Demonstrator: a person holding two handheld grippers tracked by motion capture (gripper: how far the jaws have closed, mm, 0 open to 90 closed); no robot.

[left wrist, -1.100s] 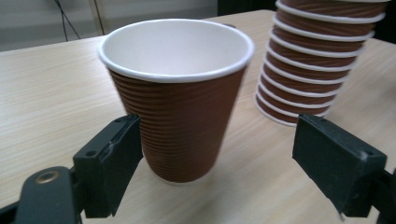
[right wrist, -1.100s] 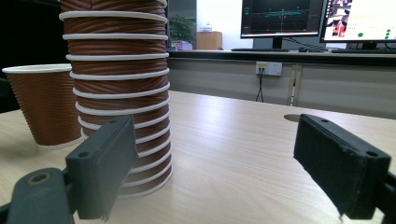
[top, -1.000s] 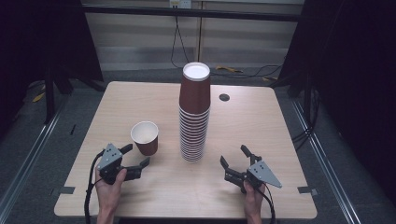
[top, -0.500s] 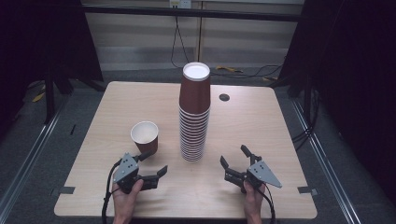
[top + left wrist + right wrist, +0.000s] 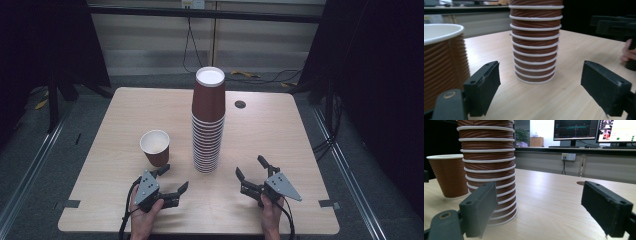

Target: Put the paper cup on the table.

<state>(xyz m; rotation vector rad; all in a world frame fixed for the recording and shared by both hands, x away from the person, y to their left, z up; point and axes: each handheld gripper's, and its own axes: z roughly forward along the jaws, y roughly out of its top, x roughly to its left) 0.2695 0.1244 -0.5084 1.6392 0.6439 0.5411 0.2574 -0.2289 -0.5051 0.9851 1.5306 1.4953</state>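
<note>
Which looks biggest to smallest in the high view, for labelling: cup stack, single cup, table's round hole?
1. cup stack, by far the tallest
2. single cup
3. round hole, smallest, though it lies farther from the camera

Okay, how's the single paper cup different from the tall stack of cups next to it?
The single cup stands alone and low, while the stack nests many cups and rises far taller. The single cup sits mouth up, showing its pale inside; the stack is upside down, its top cup showing a white base. The single cup stands nearer the left gripper; the stack is mid-table. Both are brown, ribbed, white-rimmed, and ungripped.
</note>
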